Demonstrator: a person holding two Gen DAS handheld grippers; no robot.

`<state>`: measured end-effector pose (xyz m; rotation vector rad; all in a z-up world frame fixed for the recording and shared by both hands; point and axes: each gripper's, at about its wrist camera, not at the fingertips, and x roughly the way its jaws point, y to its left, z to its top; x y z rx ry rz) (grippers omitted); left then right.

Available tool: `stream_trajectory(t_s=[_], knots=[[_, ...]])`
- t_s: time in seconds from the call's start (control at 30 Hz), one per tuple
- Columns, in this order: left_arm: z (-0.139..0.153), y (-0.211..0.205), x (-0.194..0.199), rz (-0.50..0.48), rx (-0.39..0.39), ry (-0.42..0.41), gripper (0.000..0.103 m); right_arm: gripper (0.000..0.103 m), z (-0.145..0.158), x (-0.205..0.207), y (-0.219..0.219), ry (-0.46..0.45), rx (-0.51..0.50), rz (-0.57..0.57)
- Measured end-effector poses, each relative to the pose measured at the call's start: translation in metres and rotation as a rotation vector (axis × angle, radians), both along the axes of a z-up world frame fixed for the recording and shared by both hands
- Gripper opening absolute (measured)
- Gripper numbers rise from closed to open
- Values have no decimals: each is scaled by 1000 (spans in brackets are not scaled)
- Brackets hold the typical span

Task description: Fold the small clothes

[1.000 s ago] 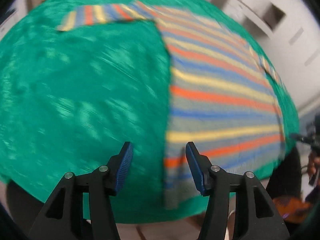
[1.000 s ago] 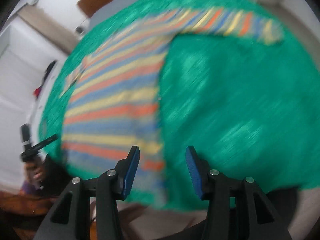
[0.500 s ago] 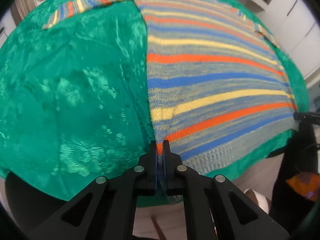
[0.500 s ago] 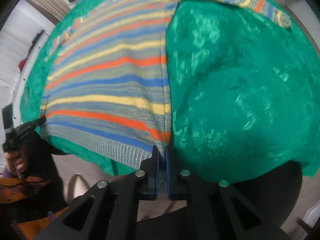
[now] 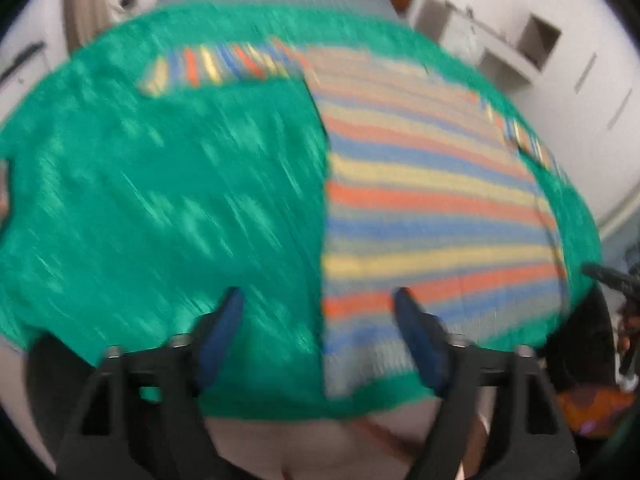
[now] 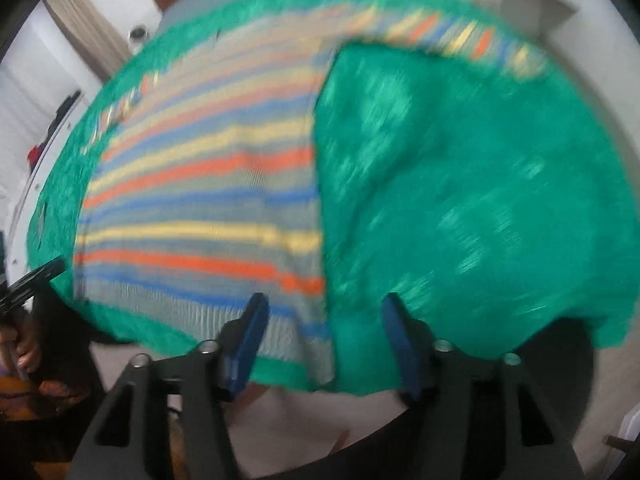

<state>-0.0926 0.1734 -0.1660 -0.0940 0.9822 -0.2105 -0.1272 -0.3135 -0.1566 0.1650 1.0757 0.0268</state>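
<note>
Green cloth covers table; striped sweater lies flat on it, unfolded, sleeves out. Both tools just let go of bottom hem corners: left gripper & right gripper now spread wide, empty, backed off. Hem straightened, fold not yet begun.

You've let go on both sides: your left gripper, pinched shut on the striped sweater's near hem corner half a second ago, now has its jaws spread wide with nothing between them. Same for your right gripper, jaws apart. Both have pulled back from the hem, and both views have gone from sharp to motion-blurred.
</note>
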Motion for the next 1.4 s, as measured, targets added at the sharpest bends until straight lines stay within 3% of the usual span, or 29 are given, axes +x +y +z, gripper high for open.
stream_trajectory(t_s=[0.07, 0.17, 0.3, 0.37, 0.47, 0.5, 0.57, 0.63, 0.77, 1.13, 1.4], knots=[[11, 15, 22, 67, 20, -69, 93, 69, 13, -4, -4, -118, -83, -78], [12, 36, 78, 171, 28, -145, 99, 70, 21, -8, -13, -250, -106, -168], [-4, 51, 151, 286, 71, -174, 99, 70, 21, -8, -9, -297, -115, -195], [-16, 50, 175, 306, 101, -150, 99, 71, 24, -12, -6, -322, -119, -187], [-52, 60, 200, 304, 115, -17, 103, 72, 28, -25, -8, -352, -110, -178], [-60, 62, 201, 300, 114, -6, 103, 73, 29, -26, -10, -357, -106, -181], [-60, 58, 191, 315, 161, -83, 103, 73, 29, -25, -13, -360, -93, -187], [-62, 54, 188, 289, 192, -93, 103, 73, 27, -22, -16, -352, -83, -196], [-65, 54, 178, 291, 182, -140, 103, 73, 25, -21, -19, -344, -68, -200], [-62, 52, 180, 292, 173, -136, 103, 73, 25, -23, -26, -351, -17, -204], [-62, 53, 181, 292, 173, -136, 103, 73, 23, -17, -15, -333, -40, -159]])
